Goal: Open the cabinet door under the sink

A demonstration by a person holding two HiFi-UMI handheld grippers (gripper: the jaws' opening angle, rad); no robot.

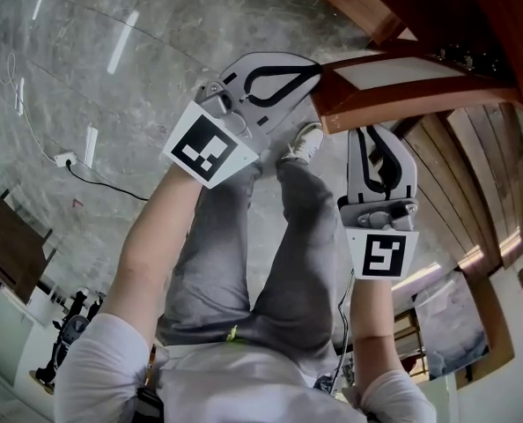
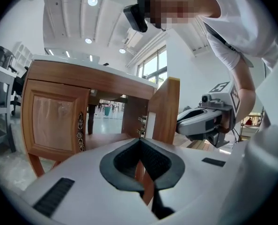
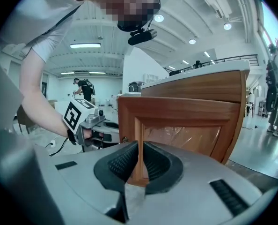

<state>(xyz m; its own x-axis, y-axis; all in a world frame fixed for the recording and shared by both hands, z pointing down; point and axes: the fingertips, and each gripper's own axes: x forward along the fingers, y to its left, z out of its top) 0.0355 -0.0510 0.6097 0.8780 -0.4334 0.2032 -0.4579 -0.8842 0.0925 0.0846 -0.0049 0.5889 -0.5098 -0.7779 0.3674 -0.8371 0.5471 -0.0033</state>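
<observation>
Grey marble floor [image 1: 112,77] below; the brown wooden cabinet door [image 2: 166,111] already stands swung out. Its upright free edge lies just ahead-right of my clenched, empty left claw [image 2: 139,141], the nearer. My right claw [image 3: 140,145], a slit apart, faces its panel.

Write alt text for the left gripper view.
A wooden cabinet stands ahead, with a closed door at left and an open door edge-on to the camera. The left hand-held gripper is shut and empty; the right hand-held gripper hovers beside the open door.

Two claws [image 1: 317,70] [image 1: 380,135], two wooden cabinet doors [image 2: 54,123] [image 2: 166,108], one white power strip [image 1: 65,159].
</observation>
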